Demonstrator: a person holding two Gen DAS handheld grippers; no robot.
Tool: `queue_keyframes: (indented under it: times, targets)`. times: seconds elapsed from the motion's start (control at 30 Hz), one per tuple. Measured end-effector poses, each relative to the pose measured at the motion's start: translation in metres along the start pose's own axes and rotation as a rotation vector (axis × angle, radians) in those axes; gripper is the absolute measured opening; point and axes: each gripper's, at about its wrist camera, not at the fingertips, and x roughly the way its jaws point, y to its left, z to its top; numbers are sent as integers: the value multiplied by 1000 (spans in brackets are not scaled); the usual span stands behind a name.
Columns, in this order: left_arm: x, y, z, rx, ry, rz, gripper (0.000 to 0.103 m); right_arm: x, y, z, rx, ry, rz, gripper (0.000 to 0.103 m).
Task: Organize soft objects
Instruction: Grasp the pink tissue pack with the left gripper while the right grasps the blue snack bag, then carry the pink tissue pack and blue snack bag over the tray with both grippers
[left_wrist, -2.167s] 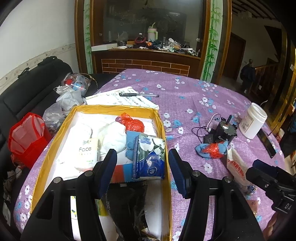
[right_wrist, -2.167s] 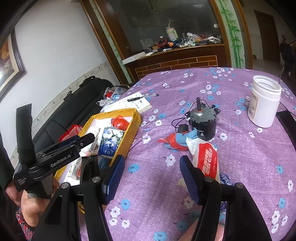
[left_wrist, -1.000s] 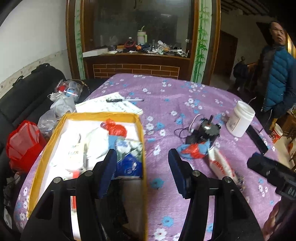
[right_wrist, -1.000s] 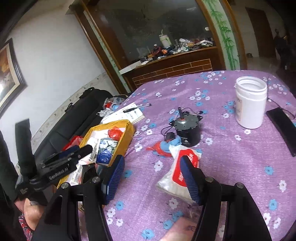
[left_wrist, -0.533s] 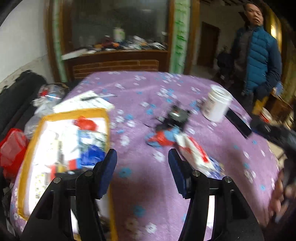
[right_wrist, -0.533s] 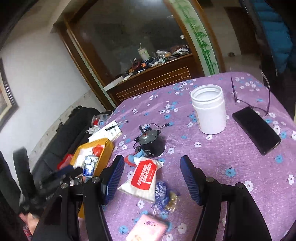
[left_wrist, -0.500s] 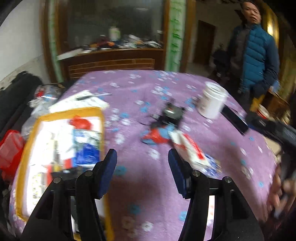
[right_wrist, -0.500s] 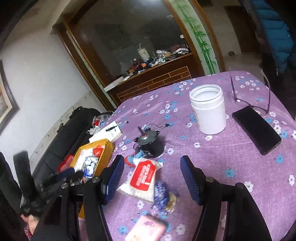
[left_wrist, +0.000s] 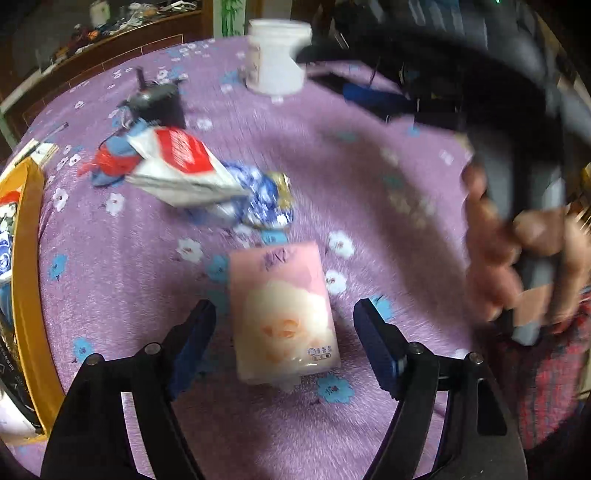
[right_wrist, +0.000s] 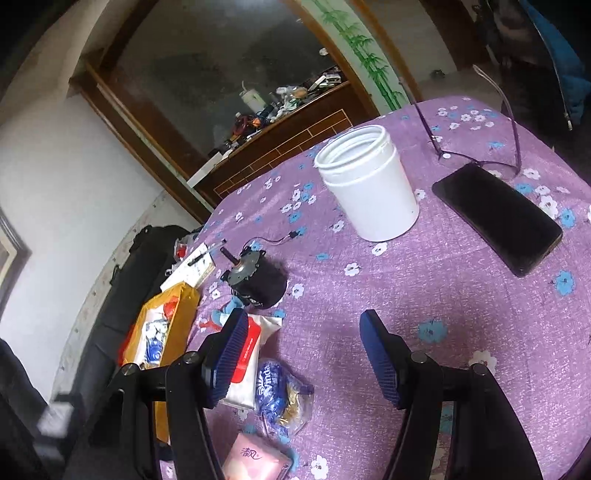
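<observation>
Both your grippers stand with jaws wide apart and empty over the purple tablecloth (left_wrist: 369, 184). Your left gripper (left_wrist: 284, 332) straddles the pink tissue pack (left_wrist: 282, 314) without touching it; your right gripper (right_wrist: 303, 354) hangs above bare cloth.

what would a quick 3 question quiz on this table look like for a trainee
1. True or false: the left gripper is shut on the pink tissue pack.
2. Multiple choice: what lies right beside the black phone? A) eyeglasses B) a pen C) a motor
3. Fill in: the white jar stands upright with its lid ____.

Key
1. False. Its jaws are open, with the pack lying on the purple floral tablecloth between them.
2. A, the eyeglasses.
3. Off; the mouth is open.
</observation>
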Motion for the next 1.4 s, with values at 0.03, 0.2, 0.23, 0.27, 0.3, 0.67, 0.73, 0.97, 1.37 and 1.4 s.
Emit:
queue_keyframes:
  times: [0.03, 0.2, 0.23, 0.27, 0.3, 0.67, 0.73, 0.97, 1.37, 1.4]
  targets:
    - [8, -6, 0, 18, 3, 40, 77, 1, 2, -1, -6, 0, -5, 66]
    - [14, -5, -2, 28, -86, 65, 57, 11, 8, -7, -43, 33, -17, 66]
    - [11, -1, -3, 24, -99, 60, 53, 13, 10, -8, -57, 45, -17, 66]
    - [9, 4, -5, 21, -107, 62, 53, 18, 14, -11, -80, 66, -17, 66]
    - [6, 11, -7, 4, -117, 40, 52, 23, 17, -13, -100, 85, -17, 66]
    - [-20, 50, -17, -95, -185, -5, 52, 66, 56, -54, -369, 269, -74, 67]
    - [-19, 53, -19, -95, -186, -12, 52, 70, 60, -59, -404, 283, -77, 71]
    - [-18, 61, -21, -111, -186, -22, 52, 78, 68, -72, -488, 315, -112, 48]
    - [-34, 57, -23, -91, -247, -31, 52, 39, 28, -32, -240, 141, -141, 43]
    - [-35, 56, -23, -88, -253, -27, 52, 37, 26, -30, -225, 125, -139, 43]
